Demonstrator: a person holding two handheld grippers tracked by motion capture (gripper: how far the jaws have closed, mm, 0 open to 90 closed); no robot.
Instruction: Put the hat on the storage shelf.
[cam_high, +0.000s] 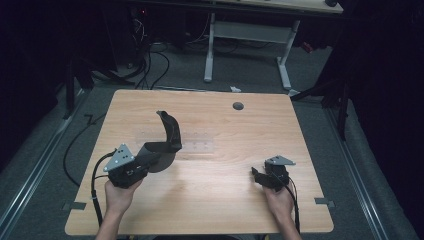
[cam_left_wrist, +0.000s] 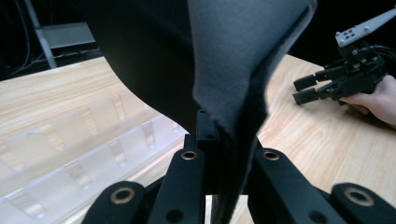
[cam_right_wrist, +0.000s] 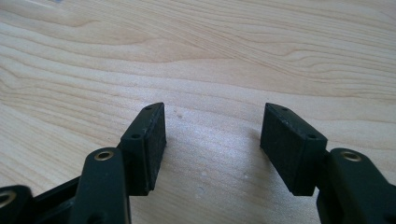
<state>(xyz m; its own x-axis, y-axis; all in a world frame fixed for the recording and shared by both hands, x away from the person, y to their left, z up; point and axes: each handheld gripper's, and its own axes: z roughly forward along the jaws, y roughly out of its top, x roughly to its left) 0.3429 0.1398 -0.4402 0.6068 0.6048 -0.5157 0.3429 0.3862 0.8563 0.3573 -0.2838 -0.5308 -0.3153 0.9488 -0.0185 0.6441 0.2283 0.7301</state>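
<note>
The dark grey cloth (cam_high: 167, 137) stood left of centre in the high view, lifted off the wooden table (cam_high: 220, 200), one end curling upward. My left gripper (cam_high: 145, 159) had its jaws pinched tight on the cloth's lower edge; in the left gripper view the cloth (cam_left_wrist: 243, 60) rose straight from between them. A clear plastic rack (cam_left_wrist: 70, 154) lay at lower left there. At lower right of the high view, my right gripper (cam_high: 258, 176) gaped wide with nothing between its pads (cam_right_wrist: 149, 140), low over bare wood.
</note>
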